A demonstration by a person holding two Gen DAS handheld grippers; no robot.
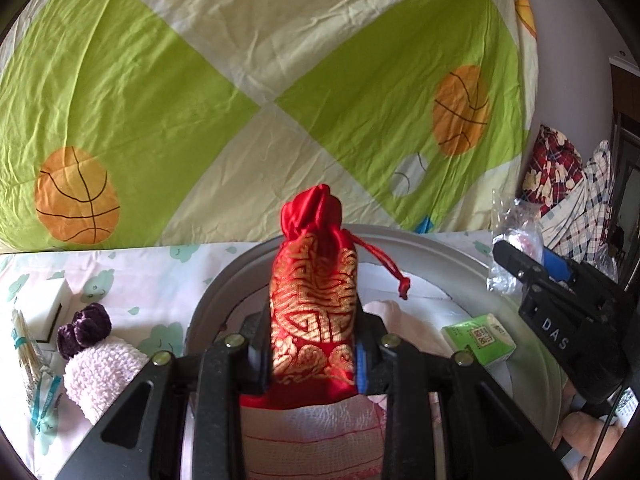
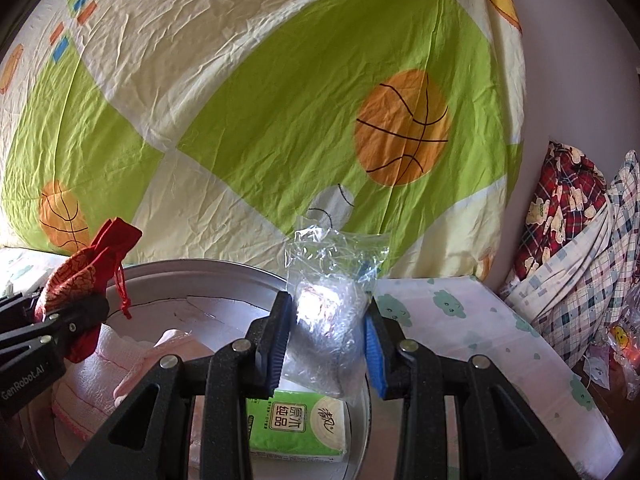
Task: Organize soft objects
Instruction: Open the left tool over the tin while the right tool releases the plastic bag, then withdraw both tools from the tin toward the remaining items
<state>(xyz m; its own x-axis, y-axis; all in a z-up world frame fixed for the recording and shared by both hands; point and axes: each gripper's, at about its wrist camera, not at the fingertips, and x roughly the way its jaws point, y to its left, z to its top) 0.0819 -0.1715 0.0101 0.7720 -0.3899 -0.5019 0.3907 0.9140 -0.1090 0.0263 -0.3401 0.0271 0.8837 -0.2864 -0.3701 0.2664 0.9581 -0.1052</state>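
My left gripper is shut on a red and gold drawstring pouch, held upright above the round grey tray; the pouch also shows at the left of the right wrist view. My right gripper is shut on a crinkled clear plastic bag, held over the tray's right side; it also shows in the left wrist view. In the tray lie a white and pink towel and a green tissue pack.
On the cloud-print sheet left of the tray lie a purple scrunchie, a pale pink knitted piece, a white block and wrapped sticks. A basketball-print quilt hangs behind. Plaid bedding is piled at right.
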